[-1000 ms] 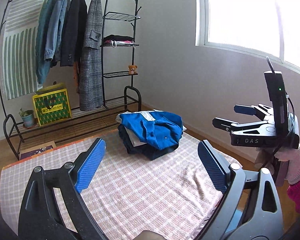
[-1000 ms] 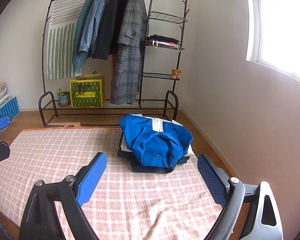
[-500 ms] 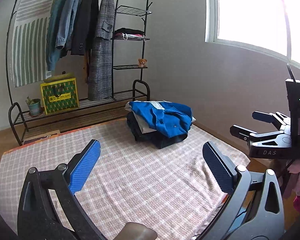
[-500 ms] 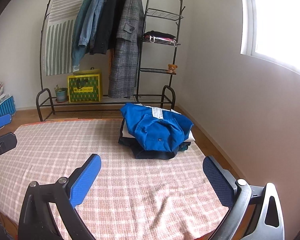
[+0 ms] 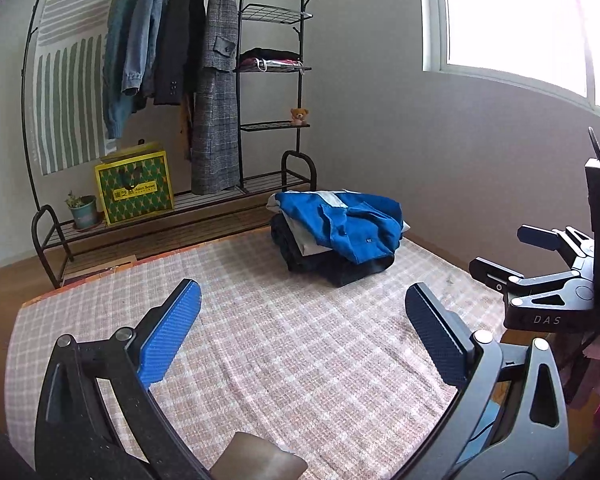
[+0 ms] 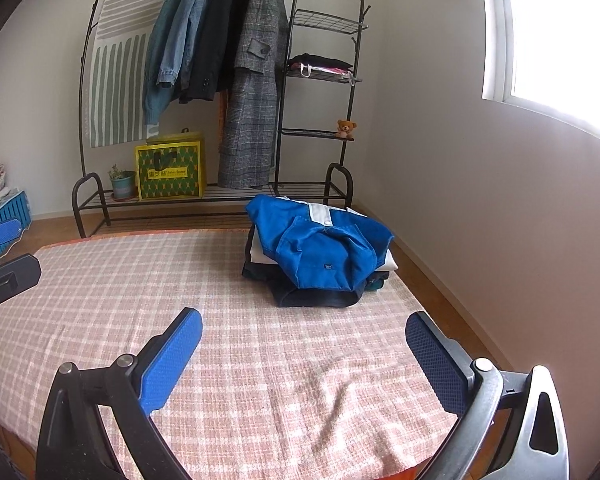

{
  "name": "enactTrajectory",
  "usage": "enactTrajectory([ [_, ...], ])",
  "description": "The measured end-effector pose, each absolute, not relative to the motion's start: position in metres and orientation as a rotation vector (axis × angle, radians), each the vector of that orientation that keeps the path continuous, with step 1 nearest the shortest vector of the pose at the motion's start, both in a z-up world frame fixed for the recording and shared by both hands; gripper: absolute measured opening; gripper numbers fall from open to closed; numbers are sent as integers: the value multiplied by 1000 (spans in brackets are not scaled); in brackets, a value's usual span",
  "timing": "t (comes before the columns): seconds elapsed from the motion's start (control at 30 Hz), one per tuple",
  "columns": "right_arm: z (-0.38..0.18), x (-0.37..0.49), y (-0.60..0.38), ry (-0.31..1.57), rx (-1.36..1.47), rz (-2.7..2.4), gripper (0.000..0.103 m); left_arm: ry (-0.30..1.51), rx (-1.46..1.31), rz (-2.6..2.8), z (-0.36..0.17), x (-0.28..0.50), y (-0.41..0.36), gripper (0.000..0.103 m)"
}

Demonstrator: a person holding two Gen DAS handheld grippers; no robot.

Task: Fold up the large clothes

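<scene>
A folded blue jacket (image 5: pixel 348 224) lies on top of a pile of folded dark and white clothes (image 5: pixel 324 260) at the far right of a pink checked cloth (image 5: pixel 300 344). It also shows in the right wrist view (image 6: pixel 320 244). My left gripper (image 5: pixel 300 320) is open and empty, held above the near part of the cloth. My right gripper (image 6: pixel 300 344) is open and empty too, above the cloth's near edge. The right gripper also shows at the right of the left wrist view (image 5: pixel 512 252). The left gripper's fingertips (image 6: pixel 4 236) show at the left edge of the right wrist view.
A black clothes rack (image 6: pixel 228 80) with hanging coats, shelves and a yellow-green bag (image 6: pixel 170 172) stands against the far wall. A small potted plant (image 6: pixel 122 184) sits on its lower shelf. A blue crate (image 6: pixel 4 224) is at the left. A wall and window are to the right.
Both grippers have drawn back and risen slightly, so the clothes pile looks farther off. Both stay open and empty.
</scene>
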State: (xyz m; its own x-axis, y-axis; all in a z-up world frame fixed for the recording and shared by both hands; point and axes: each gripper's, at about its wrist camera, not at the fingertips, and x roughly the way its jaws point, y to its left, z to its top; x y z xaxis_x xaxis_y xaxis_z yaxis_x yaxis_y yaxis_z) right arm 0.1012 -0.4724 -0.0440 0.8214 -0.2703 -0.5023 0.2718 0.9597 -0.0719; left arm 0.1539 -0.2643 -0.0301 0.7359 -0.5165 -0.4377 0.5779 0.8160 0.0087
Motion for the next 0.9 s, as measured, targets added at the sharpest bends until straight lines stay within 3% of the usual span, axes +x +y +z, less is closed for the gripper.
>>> enactTrajectory([
  [0.9,-51,111,-464,560,6,-272,103,441,178,-578,-37,151,-262,103],
])
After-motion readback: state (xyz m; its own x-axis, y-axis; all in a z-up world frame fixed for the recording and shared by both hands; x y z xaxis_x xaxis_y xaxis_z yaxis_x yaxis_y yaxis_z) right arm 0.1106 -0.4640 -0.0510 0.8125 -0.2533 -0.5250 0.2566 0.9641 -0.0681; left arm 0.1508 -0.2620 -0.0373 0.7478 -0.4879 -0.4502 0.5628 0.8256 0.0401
